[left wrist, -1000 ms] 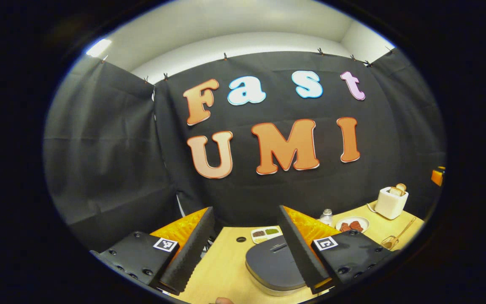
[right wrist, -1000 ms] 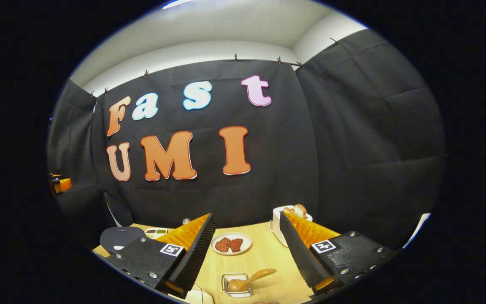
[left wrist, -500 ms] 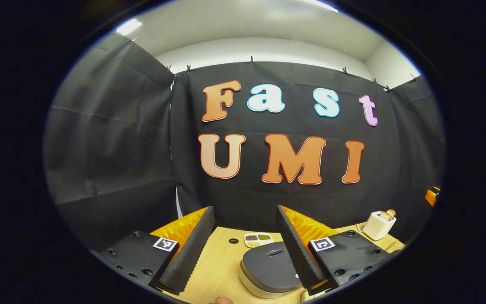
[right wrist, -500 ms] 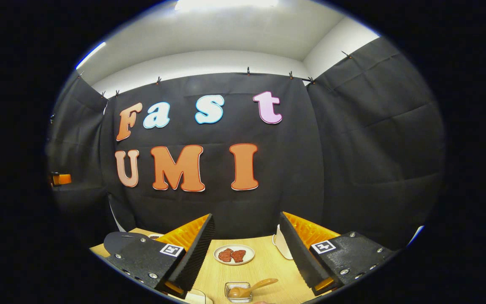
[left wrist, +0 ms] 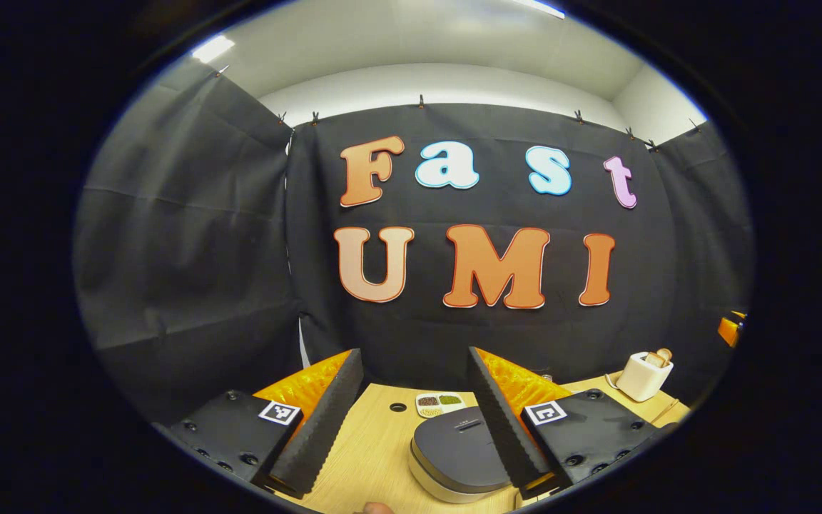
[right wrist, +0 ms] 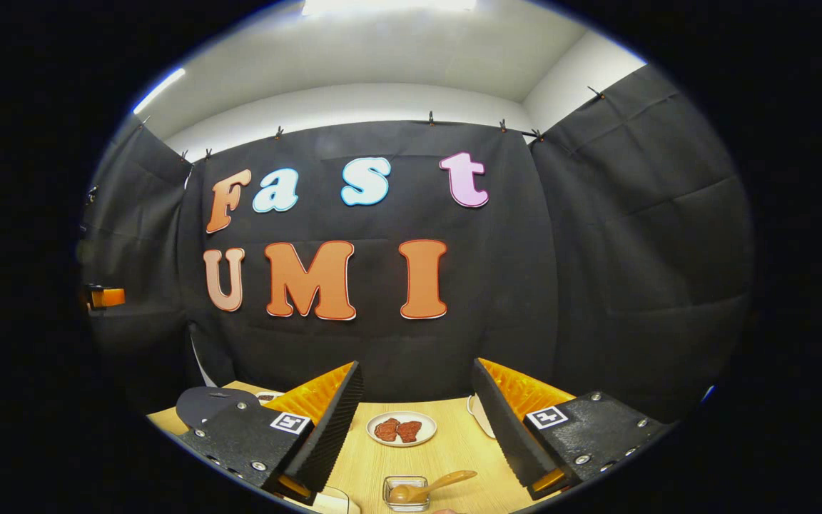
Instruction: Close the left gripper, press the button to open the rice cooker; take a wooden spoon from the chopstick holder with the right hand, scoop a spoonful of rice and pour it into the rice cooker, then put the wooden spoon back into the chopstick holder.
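Note:
In the left gripper view, my left gripper (left wrist: 412, 357) stands open above the table with nothing between its fingers. The rice cooker (left wrist: 454, 446), with a dark lid that is down on a pale body, sits just beyond, partly behind the right finger. My right gripper (right wrist: 416, 364) is open too and holds nothing. Low between its fingers, a small clear holder (right wrist: 397, 502) has a wooden spoon (right wrist: 447, 481) resting in it, handle pointing right. The cooker's dark lid (right wrist: 204, 403) shows at the left in the right gripper view.
A plate of red meat pieces (right wrist: 401, 430) lies beyond the holder. A white toaster (left wrist: 643, 375) with bread stands at the table's far right. A small dish of condiments (left wrist: 438, 403) and a round hole (left wrist: 397, 407) lie behind the cooker. Black cloth walls close the table's far side.
Both views have tilted up and levelled, so the table sits lower. In the left gripper view the plate went behind the right finger. Both grippers stayed open.

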